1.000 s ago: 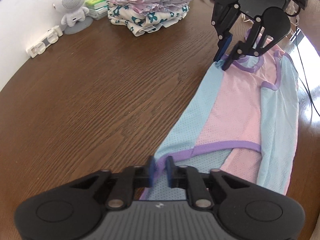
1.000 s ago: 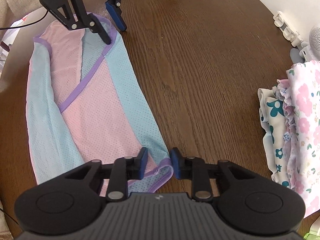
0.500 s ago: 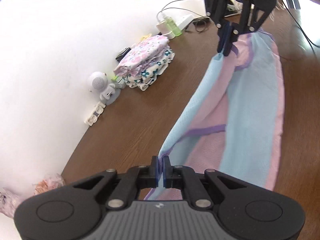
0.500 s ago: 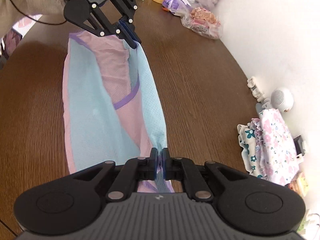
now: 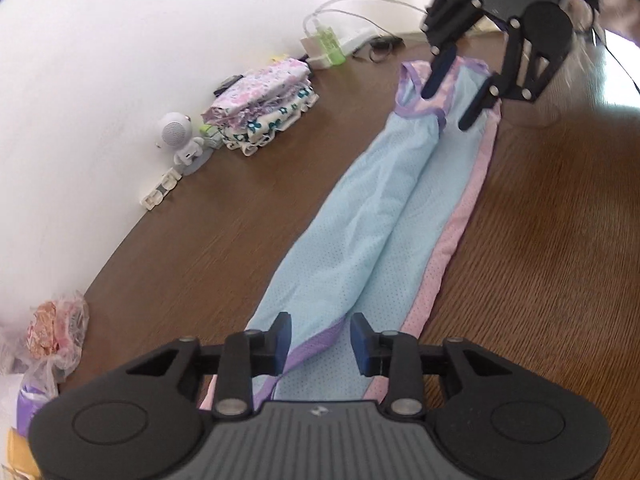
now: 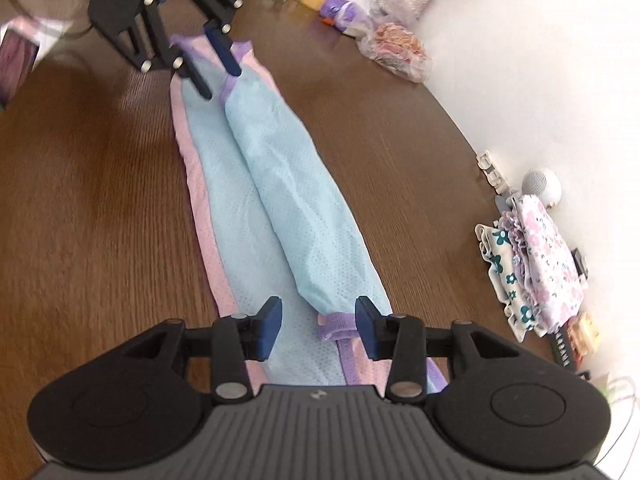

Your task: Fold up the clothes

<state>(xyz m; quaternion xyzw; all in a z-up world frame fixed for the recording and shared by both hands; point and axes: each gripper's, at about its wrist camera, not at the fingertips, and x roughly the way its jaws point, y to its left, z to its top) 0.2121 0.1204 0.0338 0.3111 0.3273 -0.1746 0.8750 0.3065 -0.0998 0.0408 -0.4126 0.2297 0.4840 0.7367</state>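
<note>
The long light-blue and pink mesh garment with purple trim [image 5: 372, 240] lies folded on the brown wooden table [image 5: 552, 280]. The left gripper [image 5: 320, 338] and right gripper [image 6: 318, 322] have just been opening, both released, cloth loose between their jaws.

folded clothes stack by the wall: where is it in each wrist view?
Left wrist: stack sits upper left of centre, against the wall, left of the garment.
Right wrist: stack sits at the right edge, mid-height, right of the garment.
Shared landmark: the white speaker, right beside the stack in both views.
</note>
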